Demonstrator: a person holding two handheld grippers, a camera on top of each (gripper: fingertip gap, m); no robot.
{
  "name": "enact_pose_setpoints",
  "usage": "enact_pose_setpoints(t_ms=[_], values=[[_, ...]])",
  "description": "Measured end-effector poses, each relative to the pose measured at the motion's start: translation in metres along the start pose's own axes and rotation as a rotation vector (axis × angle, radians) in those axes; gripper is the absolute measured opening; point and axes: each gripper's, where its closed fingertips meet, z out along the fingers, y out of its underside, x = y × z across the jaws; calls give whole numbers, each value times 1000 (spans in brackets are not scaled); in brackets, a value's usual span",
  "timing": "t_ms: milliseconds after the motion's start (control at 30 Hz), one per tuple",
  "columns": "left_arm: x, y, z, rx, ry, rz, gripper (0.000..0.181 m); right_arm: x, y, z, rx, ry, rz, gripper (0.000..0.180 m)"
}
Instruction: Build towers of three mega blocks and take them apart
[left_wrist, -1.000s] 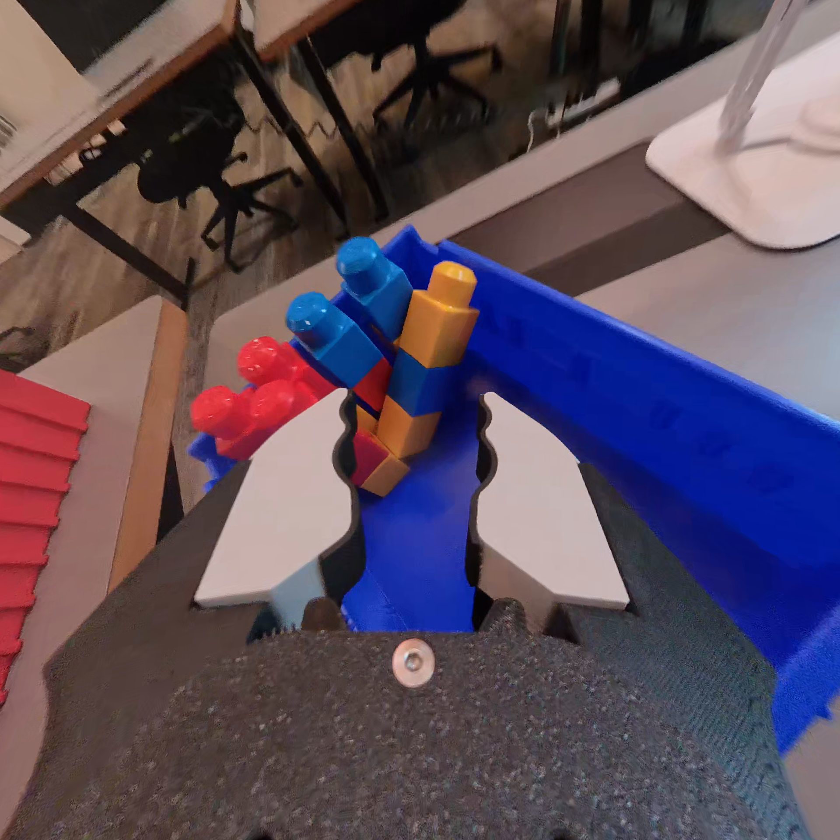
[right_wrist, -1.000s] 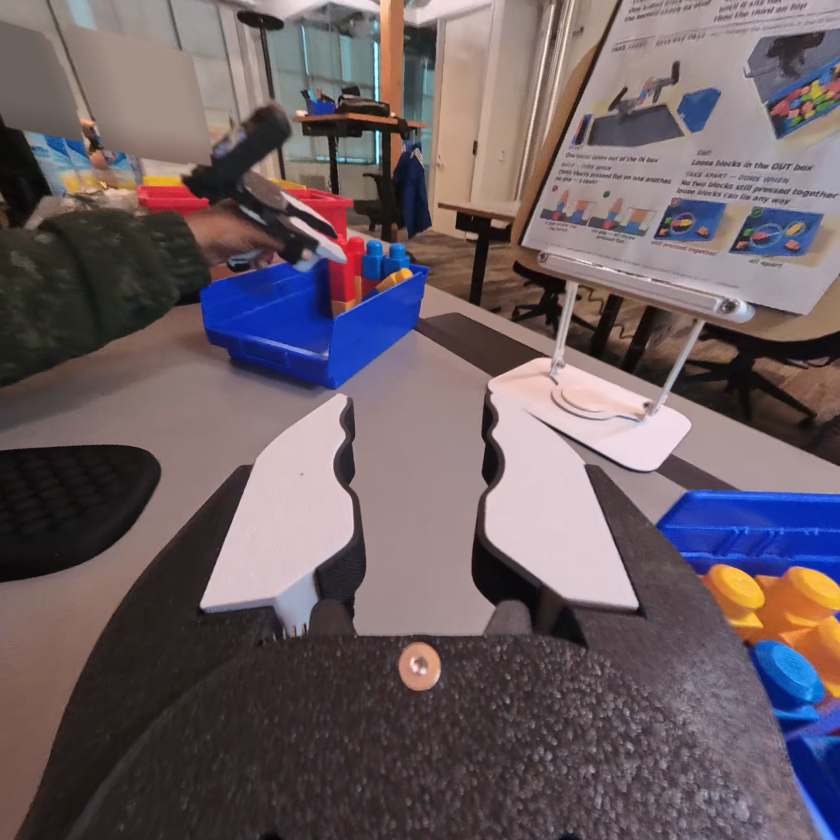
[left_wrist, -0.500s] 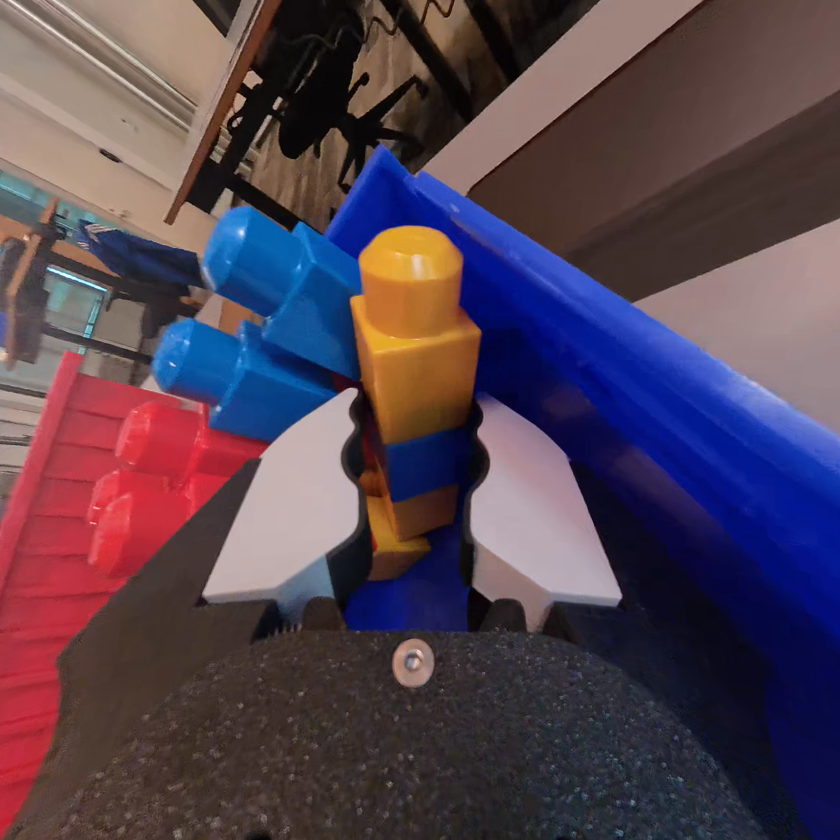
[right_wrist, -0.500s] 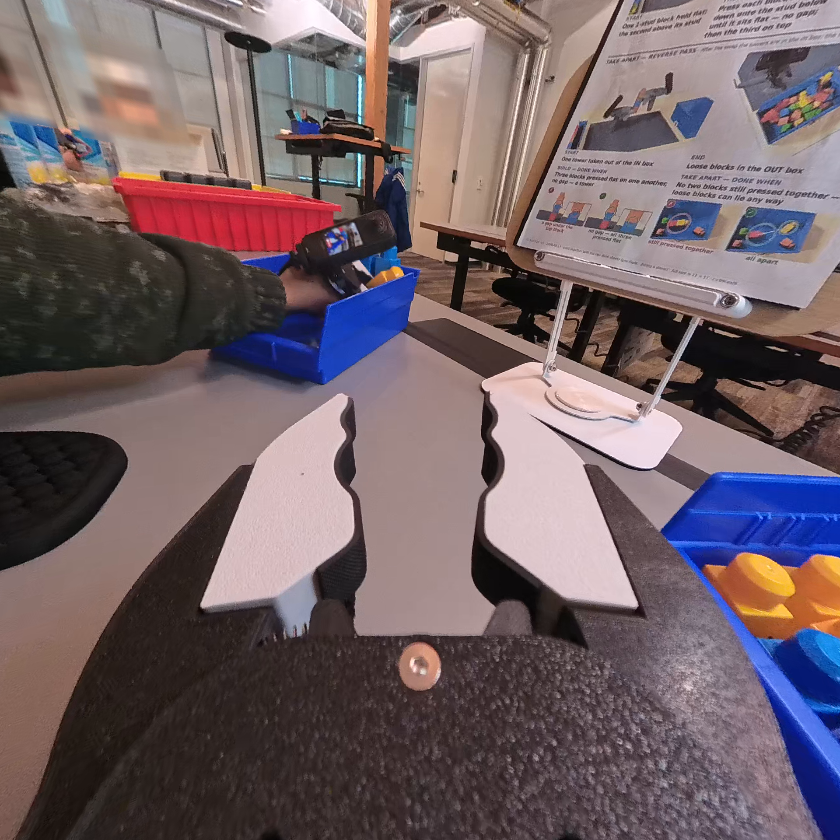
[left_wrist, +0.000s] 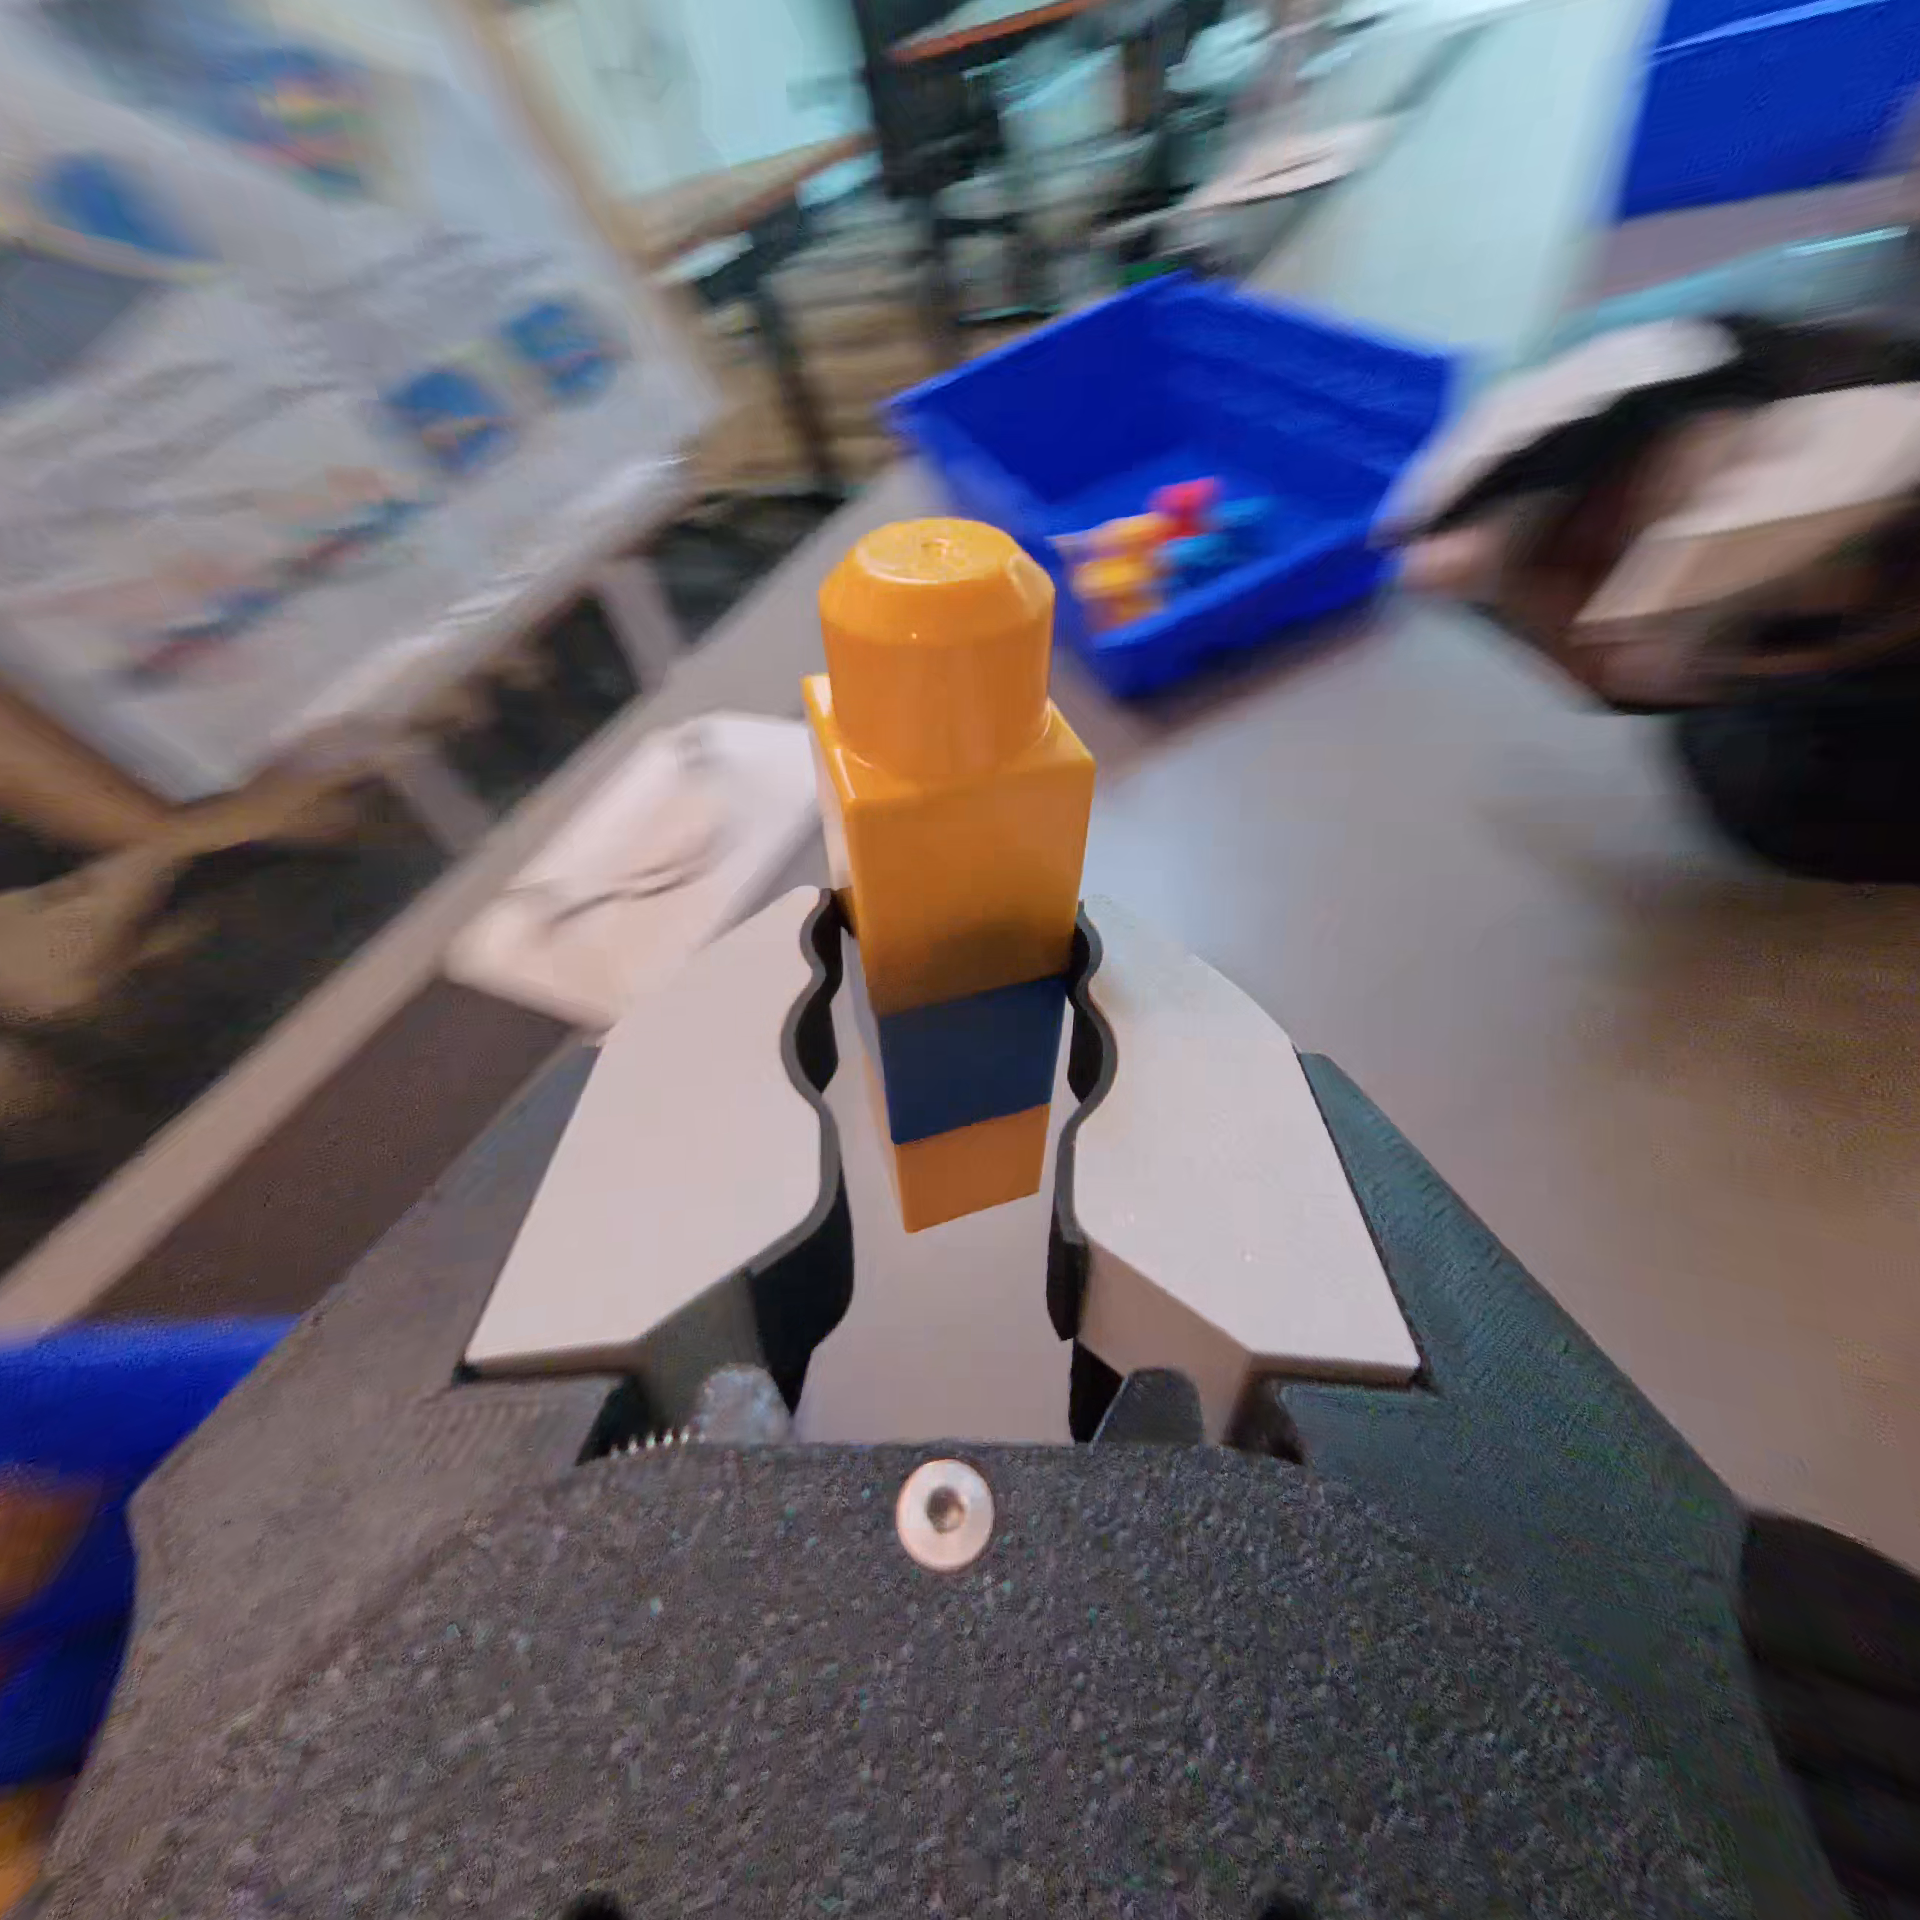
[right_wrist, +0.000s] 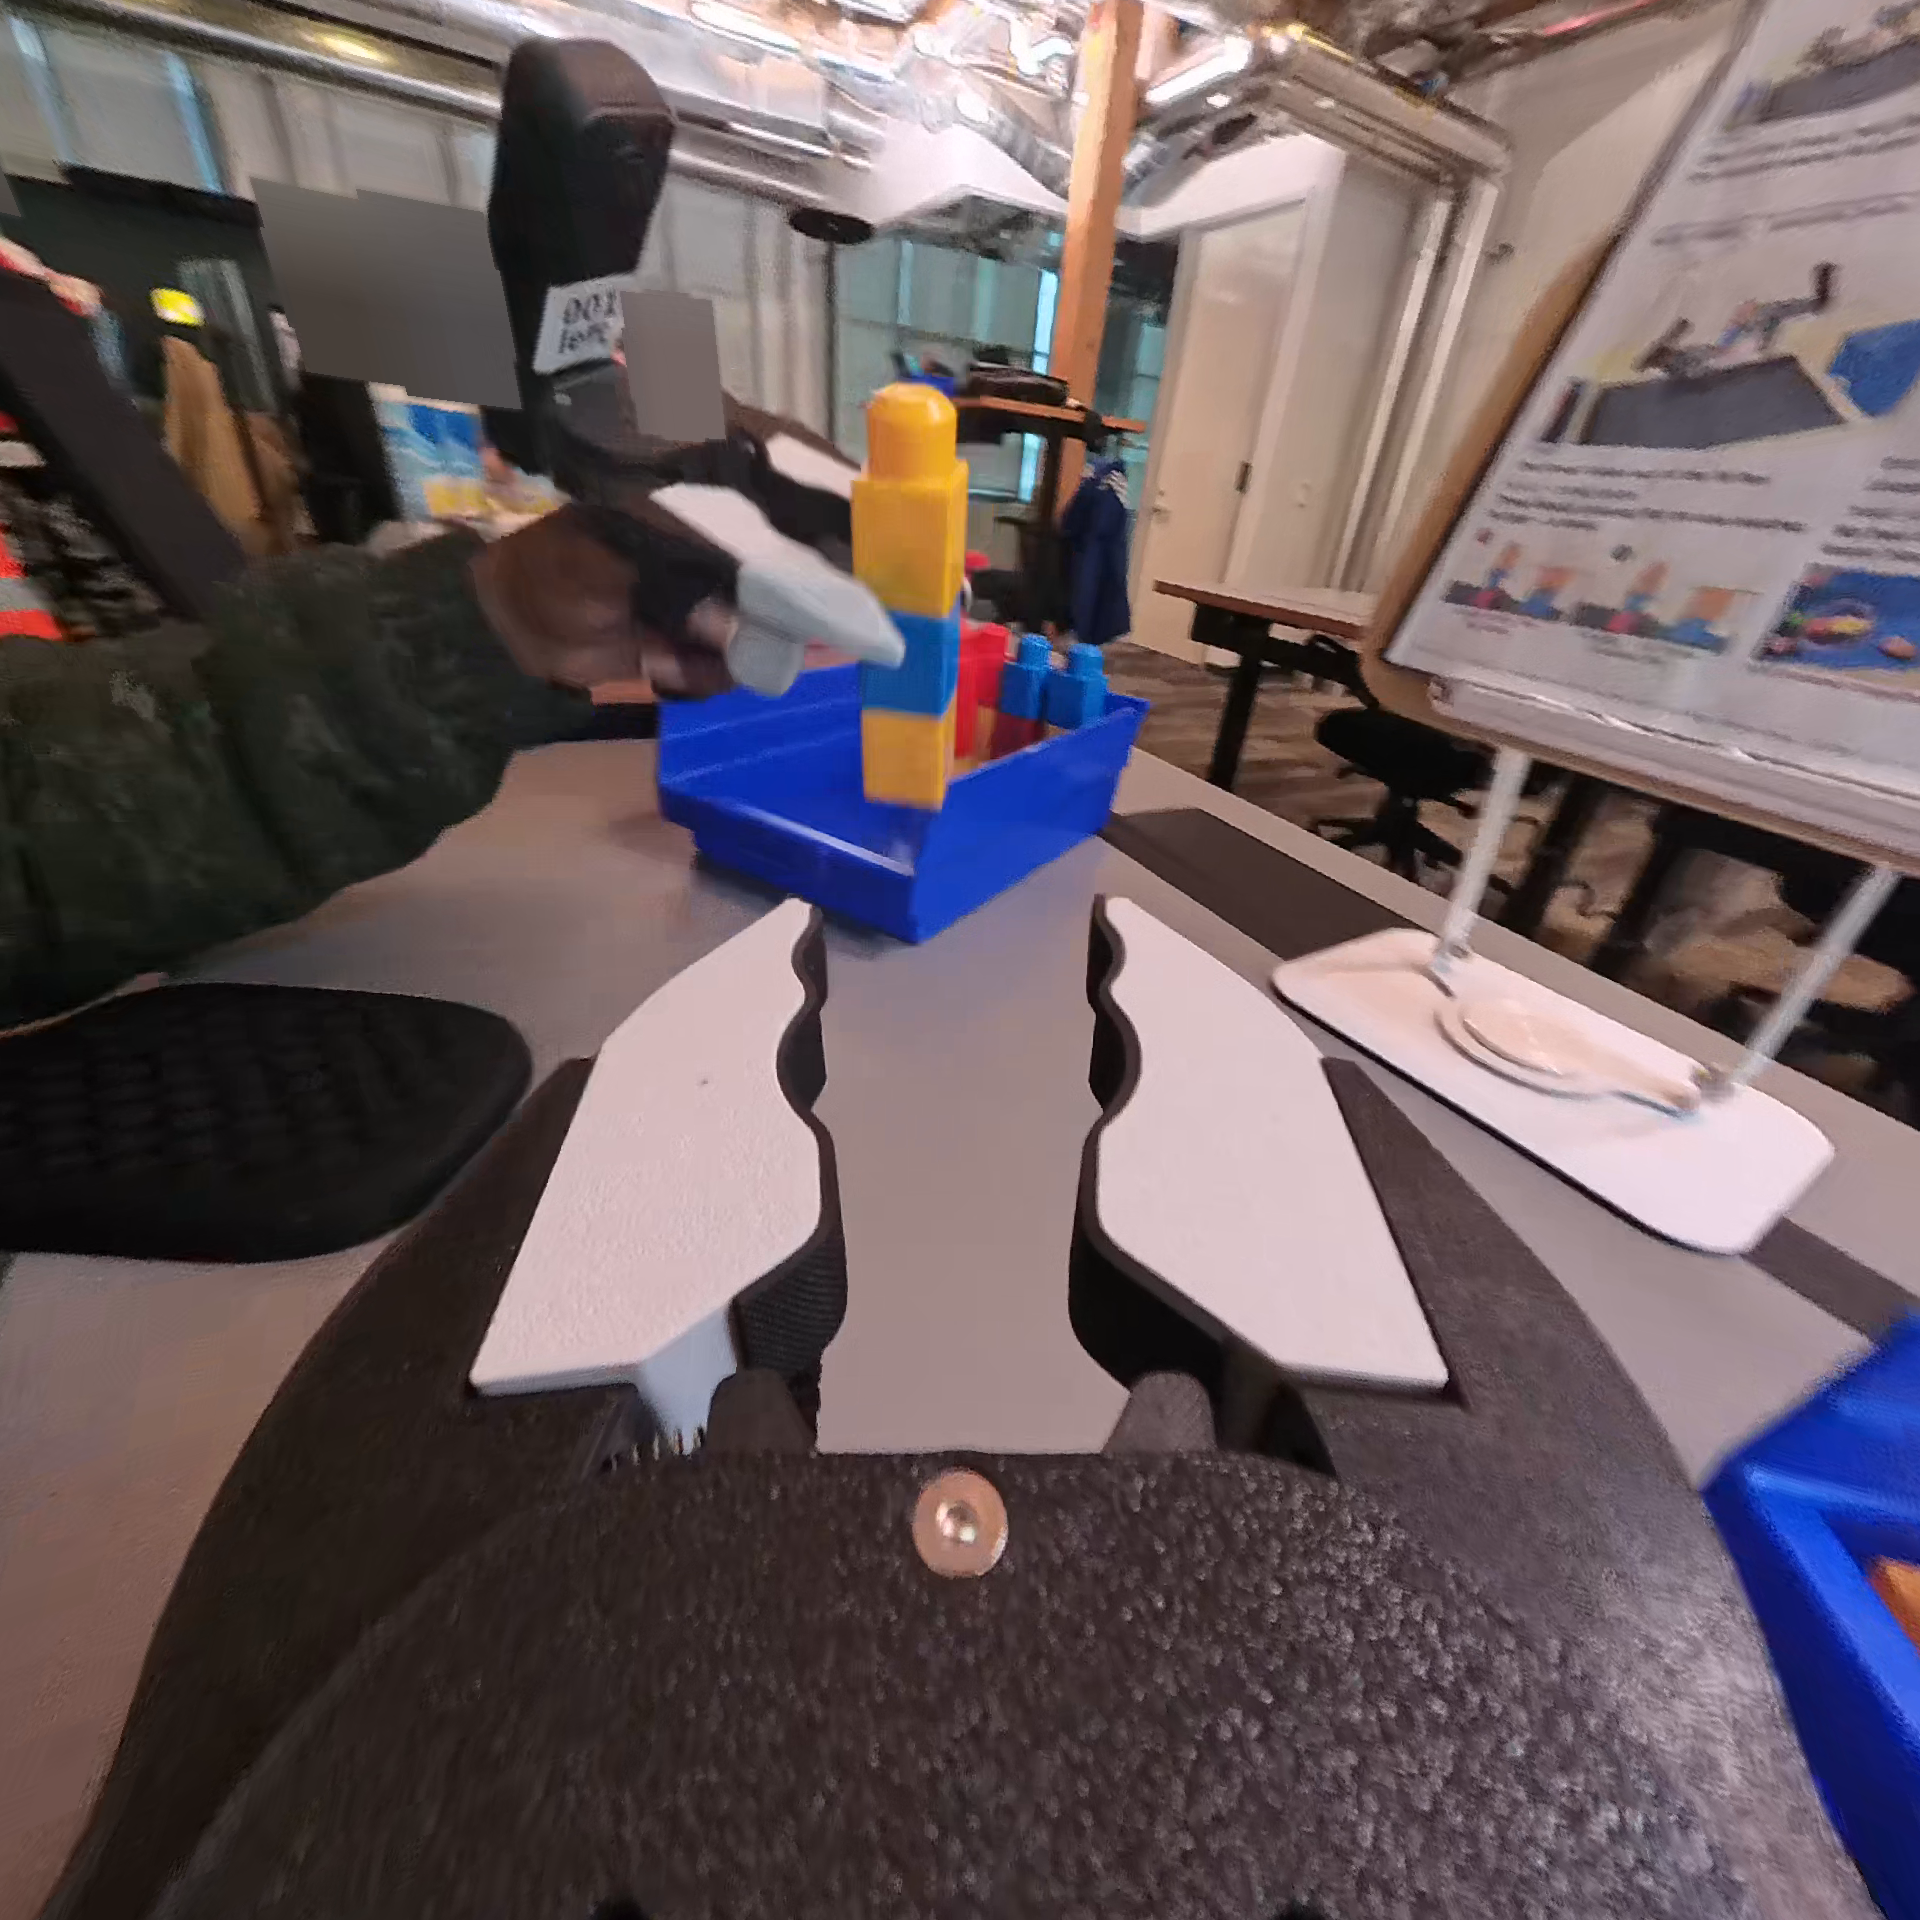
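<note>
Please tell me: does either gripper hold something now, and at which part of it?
The left gripper holds the three-block tower by its blue middle block and the base of its top block. The right gripper is open and empty.

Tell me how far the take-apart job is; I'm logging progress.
Done: loose blocks already lie in the far blue bin. In hand: the left gripper is shut on a yellow-blue-yellow tower, held in the air above the near blue bin; the right gripper is open and empty. Left: pulling this tower apart, plus the red and blue stacks in that near bin.
</note>
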Motion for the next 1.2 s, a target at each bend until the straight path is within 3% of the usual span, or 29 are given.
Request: enact_pose_setpoints(t_ms=[67,167,300,367,467,567,700,933,1200], values=[[70,0,8,-5,254,-13,41,-18,-7,5,-10,-76,-33,50],[137,18,20,-76,471,38,41,-50,-8,7,-75,-222,-93,53],[179,47,32,-210,629,92,41,-85,26,4,-279,-400,-134,61],[188,58,33,-250,660,122,41,-97,46,1,-369,-467,-159,41],[188,57,34,-206,658,90,41,-96,50,1,-362,-463,-166,36],[170,44,39,-80,535,95,46,-81,35,1,-261,-416,-77,36],[161,38,47,-71,386,126,38,-66,22,1,-166,-370,16,36],[165,55,37,-172,467,122,36,-69,28,-2,-194,-421,50,41],[165,64,36,-198,507,103,36,-72,39,-4,-277,-433,14,32]])
